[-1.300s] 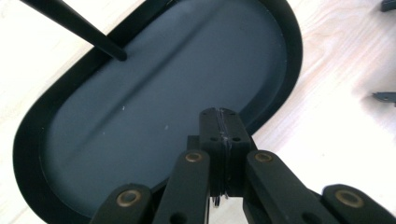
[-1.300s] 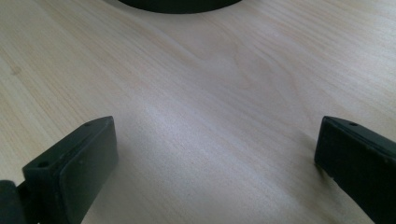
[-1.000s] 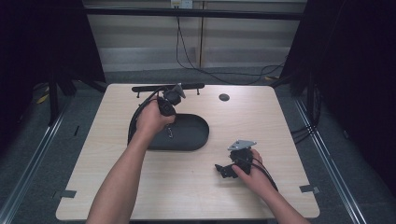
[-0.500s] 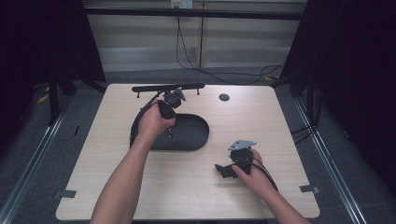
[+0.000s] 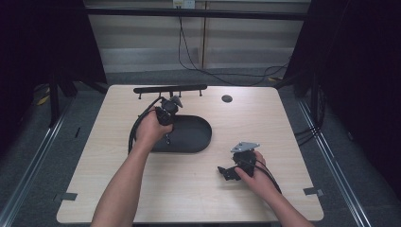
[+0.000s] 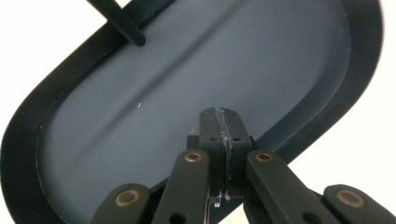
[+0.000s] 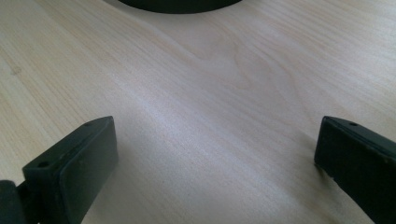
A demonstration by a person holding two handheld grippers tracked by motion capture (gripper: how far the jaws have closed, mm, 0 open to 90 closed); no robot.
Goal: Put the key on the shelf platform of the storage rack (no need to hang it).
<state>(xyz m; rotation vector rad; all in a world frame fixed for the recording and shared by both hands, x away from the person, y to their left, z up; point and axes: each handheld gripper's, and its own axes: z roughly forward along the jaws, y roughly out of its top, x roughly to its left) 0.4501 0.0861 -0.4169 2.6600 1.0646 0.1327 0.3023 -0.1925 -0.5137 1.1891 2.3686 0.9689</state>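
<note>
Our left gripper has its jaws pressed flat together with nothing between them, pointing down over the dark oval tray with a raised rim. Our right gripper has its jaws spread wide and holds nothing; they lie low over the pale wooden table. From the high view, our left forearm reaches forward with the left hand wrapped round its gripper above the tray's near-left part. Our right hand rests near the table's front right, its gripper angled leftward. A long black bar on short legs sits behind the tray.
</note>
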